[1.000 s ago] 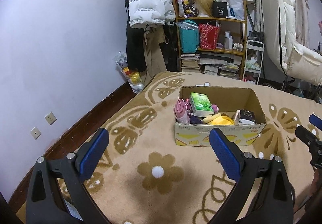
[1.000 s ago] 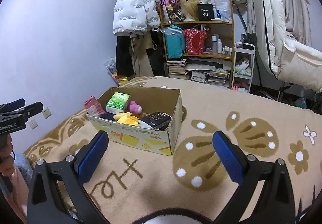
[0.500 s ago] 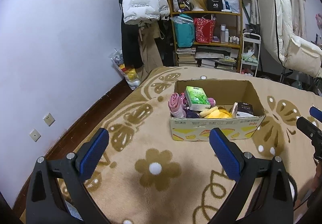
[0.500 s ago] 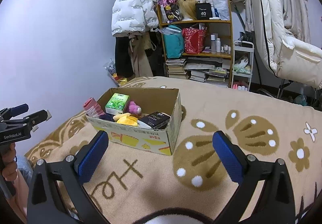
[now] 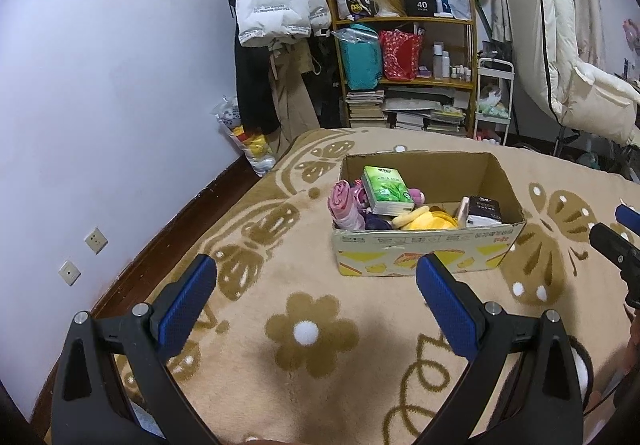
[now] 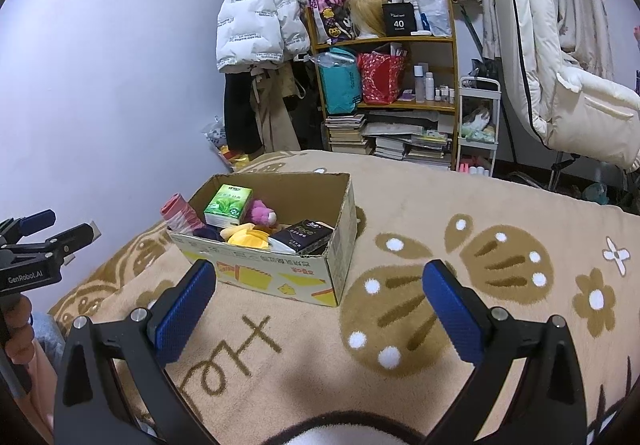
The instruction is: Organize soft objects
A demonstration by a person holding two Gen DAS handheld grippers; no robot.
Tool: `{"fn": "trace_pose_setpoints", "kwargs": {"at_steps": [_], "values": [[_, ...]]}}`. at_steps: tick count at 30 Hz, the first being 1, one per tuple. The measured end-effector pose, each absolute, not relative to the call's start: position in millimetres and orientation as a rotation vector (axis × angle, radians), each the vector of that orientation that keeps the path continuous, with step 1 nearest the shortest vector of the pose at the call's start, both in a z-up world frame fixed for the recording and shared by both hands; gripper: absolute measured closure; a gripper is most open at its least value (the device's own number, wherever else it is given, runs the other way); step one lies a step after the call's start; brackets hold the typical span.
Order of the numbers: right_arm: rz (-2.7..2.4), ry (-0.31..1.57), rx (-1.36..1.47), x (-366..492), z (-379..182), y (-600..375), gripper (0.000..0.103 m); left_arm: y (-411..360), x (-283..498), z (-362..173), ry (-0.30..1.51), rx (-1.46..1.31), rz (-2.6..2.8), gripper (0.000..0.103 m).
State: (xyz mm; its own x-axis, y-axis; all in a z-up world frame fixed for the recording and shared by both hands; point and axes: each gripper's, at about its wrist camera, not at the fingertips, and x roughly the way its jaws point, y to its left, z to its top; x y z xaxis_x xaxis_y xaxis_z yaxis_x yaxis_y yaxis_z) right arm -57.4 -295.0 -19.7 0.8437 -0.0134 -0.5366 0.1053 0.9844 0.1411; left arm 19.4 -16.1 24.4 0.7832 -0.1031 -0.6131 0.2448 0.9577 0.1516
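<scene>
An open cardboard box [image 5: 424,249] [image 6: 320,269] stands on a beige flower-patterned blanket [image 5: 312,333]. Inside lie a green tissue pack [image 5: 386,190] [image 6: 229,205], a pink rolled cloth [image 5: 343,201] [image 6: 181,211], a pink plush [image 6: 262,212], a yellow soft toy [image 5: 424,220] [image 6: 248,237] and a black tissue pack [image 5: 484,210] [image 6: 308,235]. My left gripper [image 5: 316,285] is open and empty, short of the box. My right gripper [image 6: 320,289] is open and empty, just in front of the box's near right corner.
A cluttered wooden shelf [image 5: 404,61] with books, bags and bottles stands behind the bed. A white puffer jacket [image 5: 276,5] hangs at the wall. A white trolley [image 5: 494,101] and a padded chair [image 6: 560,77] are at the right.
Both grippers have lifted a little and edged toward the box. Both stay open. The box and its contents have not moved.
</scene>
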Motion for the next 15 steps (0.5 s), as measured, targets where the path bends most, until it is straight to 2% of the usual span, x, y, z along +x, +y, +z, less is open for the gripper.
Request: {"fn": "trace_pose_setpoints", "kwargs": {"at_steps": [15], "values": [[-0.066,0.565,0.169,-57.6,-20.0,-295.1,0.000,-14.0,14.7,26.6,0.616,0.225,-0.182,0.004]]}}
